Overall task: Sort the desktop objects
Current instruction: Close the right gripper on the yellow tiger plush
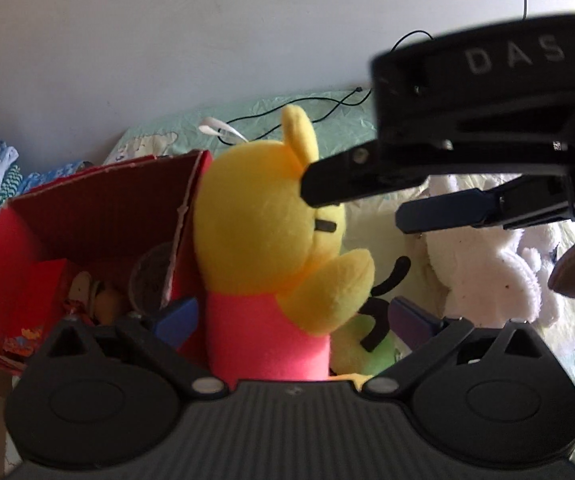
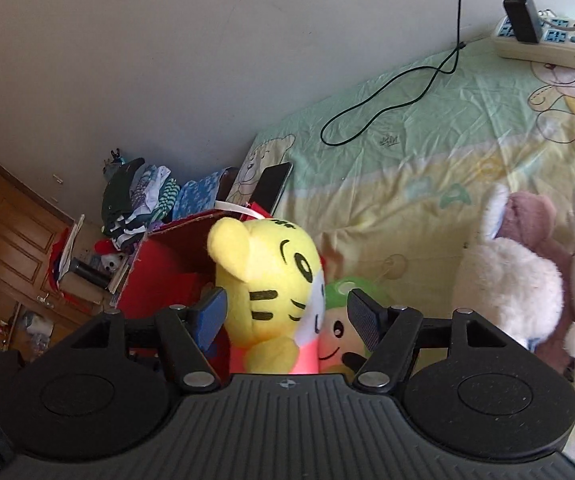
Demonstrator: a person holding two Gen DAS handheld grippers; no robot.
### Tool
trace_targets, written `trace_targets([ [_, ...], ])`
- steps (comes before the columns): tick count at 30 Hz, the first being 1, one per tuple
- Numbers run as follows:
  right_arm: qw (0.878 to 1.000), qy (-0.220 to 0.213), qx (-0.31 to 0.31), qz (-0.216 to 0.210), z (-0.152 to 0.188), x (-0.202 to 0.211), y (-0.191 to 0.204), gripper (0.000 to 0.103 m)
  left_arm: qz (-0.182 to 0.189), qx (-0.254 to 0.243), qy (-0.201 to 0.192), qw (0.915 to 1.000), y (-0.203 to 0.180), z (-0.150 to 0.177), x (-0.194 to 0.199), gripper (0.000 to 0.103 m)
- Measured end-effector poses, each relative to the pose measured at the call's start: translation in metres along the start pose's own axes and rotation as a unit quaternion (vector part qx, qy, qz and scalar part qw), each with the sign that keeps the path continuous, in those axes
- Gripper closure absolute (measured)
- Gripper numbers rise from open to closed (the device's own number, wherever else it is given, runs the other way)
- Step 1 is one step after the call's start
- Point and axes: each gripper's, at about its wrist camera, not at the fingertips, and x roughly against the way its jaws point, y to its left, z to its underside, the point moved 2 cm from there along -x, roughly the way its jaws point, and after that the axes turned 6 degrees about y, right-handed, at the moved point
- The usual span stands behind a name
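A: Nearest first. Left claw (image 1: 293, 320): jaws spread wide either side of the yellow tiger plush (image 1: 263, 216), pads clear of it, so released. Its pink lower body is cut off behind the claw housing.

B: Right claw (image 2: 287, 316)?

A: Also released; pads stand apart from the tiger's head, with nothing gripped. In the left view it crosses the upper right and hides part of the white plush rabbit (image 1: 483, 264).

B: Beside the tiger?

A: Green-capped doll (image 2: 343, 320), touching it, mostly hidden. Red cardboard box (image 1: 99, 216) just left; its contents are too dim to name.

B: Farther?

A: All lie on a bed sheet (image 2: 427, 120). Phone (image 2: 273, 186), black cable (image 2: 387, 104), power strip (image 2: 543, 44) at the wall.
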Motion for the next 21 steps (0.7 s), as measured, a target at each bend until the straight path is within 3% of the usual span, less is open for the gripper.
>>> trace_targets([
  [5,0.999,0.034,-0.011,0.001,-0.002,-0.029,0.001,0.033,-0.035,-0.022,-0.005,0.9991,-0.005,-0.002,-0.016,0.003],
  [8,0.999,0.035,-0.035,-0.012,-0.003,-0.031,-0.005,0.033,-0.032,-0.030,-0.015,0.9989,-0.004,-0.004,-0.020,0.007],
  [10,0.996,0.046,-0.059,-0.051,-0.002,-0.030,-0.011,0.053,-0.032,-0.035,-0.012,0.9988,-0.006,-0.004,-0.023,0.014],
  [11,0.995,0.046,-0.066,-0.056,-0.001,-0.028,-0.011,0.054,-0.038,-0.037,-0.013,0.9985,-0.006,-0.003,-0.024,0.016],
  [17,0.998,0.020,-0.041,-0.051,0.007,-0.004,0.000,0.061,-0.037,-0.045,-0.041,0.9975,-0.007,-0.005,-0.010,0.033],
  [21,0.997,-0.009,-0.037,-0.065,0.009,0.020,0.004,0.061,-0.016,-0.027,-0.068,0.9972,-0.004,-0.011,0.016,0.036],
])
